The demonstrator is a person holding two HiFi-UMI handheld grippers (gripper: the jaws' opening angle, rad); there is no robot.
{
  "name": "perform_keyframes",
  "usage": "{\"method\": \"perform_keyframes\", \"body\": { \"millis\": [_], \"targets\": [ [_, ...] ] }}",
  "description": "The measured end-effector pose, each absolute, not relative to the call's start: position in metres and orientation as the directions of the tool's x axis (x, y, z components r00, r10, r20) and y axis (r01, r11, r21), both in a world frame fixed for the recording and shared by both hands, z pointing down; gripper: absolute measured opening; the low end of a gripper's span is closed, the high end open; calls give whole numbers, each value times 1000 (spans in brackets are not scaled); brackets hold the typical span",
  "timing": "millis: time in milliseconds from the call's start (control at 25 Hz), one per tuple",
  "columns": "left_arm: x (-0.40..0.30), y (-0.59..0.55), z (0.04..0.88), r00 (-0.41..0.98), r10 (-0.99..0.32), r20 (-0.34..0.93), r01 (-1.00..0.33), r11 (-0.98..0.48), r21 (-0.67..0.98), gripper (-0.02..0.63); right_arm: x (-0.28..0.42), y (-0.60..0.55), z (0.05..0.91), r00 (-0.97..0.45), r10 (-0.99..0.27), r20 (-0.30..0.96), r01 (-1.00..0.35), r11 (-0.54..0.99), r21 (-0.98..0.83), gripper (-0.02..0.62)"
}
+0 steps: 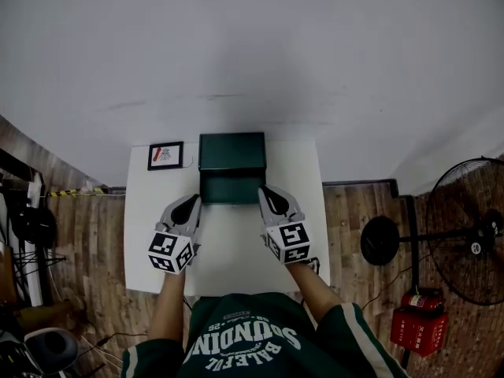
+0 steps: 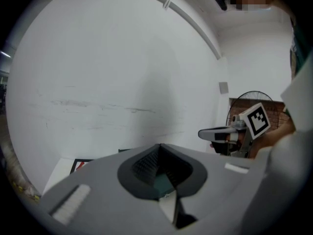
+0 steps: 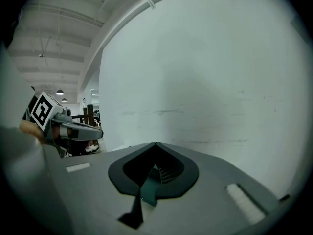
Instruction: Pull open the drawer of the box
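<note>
A dark green box (image 1: 231,151) stands at the far middle of the white table (image 1: 150,227), against the wall. Its darker drawer side (image 1: 231,187) faces me; whether the drawer is out I cannot tell. My left gripper (image 1: 193,201) hovers at that side's left corner and my right gripper (image 1: 265,190) at its right corner. Both point at the wall with jaws shut and nothing held. In the left gripper view the left gripper (image 2: 159,146) has its tips together, and the right gripper (image 2: 215,133) shows beyond. In the right gripper view the right gripper (image 3: 155,144) is closed too.
A small framed card (image 1: 165,155) lies left of the box. A standing fan (image 1: 472,235) and a red case (image 1: 417,329) are on the wooden floor at the right. Dark equipment clutters the floor at the left. The white wall rises just behind the table.
</note>
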State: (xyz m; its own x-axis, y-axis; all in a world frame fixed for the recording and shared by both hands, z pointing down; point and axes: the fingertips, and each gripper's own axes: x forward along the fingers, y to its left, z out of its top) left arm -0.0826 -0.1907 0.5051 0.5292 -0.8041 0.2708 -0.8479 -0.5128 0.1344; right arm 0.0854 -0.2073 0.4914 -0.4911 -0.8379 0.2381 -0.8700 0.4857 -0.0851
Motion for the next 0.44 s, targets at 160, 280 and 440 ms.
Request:
{"method": "perform_keyframes", "body": {
  "millis": [160,280,440],
  "targets": [
    [-79,-190,511,533,-798,280,-846,-514,143,46,88,-209,494,-488,-838,244,-872,482,-89,2],
    [-75,-191,514,536,-795,284,-844,-516,148,46,89,-209,496,-488,-837,246,-872,480,-95,2],
    [-70,-194,515,539,-793,285,-842,-518,151,46,90,-211,498,-490,-836,247,-871,482,-95,2]
  ]
}}
